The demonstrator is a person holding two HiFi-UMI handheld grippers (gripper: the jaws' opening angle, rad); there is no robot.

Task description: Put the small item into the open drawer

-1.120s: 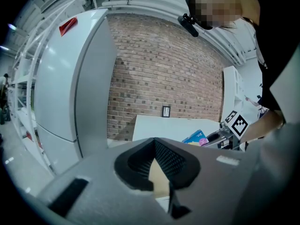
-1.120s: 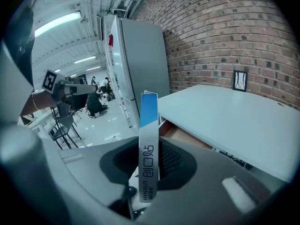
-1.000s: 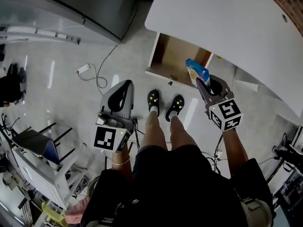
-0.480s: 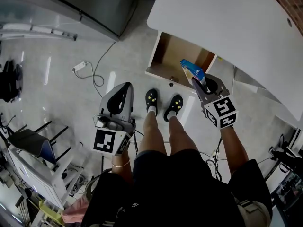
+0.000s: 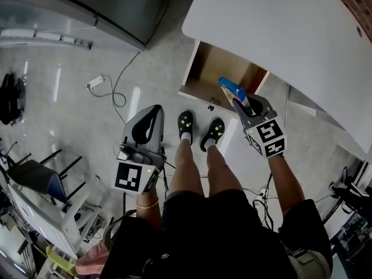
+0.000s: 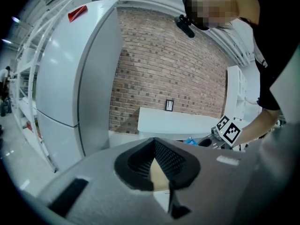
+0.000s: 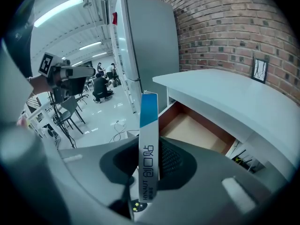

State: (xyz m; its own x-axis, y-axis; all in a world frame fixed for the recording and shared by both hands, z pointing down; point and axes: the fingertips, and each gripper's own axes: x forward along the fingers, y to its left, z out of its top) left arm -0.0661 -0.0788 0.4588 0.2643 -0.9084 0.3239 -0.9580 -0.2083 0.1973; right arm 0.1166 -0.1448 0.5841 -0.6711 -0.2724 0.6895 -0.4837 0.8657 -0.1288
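My right gripper is shut on a small blue-and-white box, holding it upright by its narrow sides. In the head view the box hangs over the front edge of the open wooden drawer under the white desk. In the right gripper view the box stands between the pads of that gripper, with the drawer ahead and below. My left gripper hangs to the left over the floor, jaws together and empty. The left gripper view shows this gripper with nothing in it.
My legs and black shoes stand just before the drawer. A cable with a power plug lies on the floor to the left. A tall grey fridge stands left of the desk. Chairs crowd the far left.
My right gripper has carried the box a little left and down, closer to the drawer's front. The left gripper has sunk slightly, still empty.
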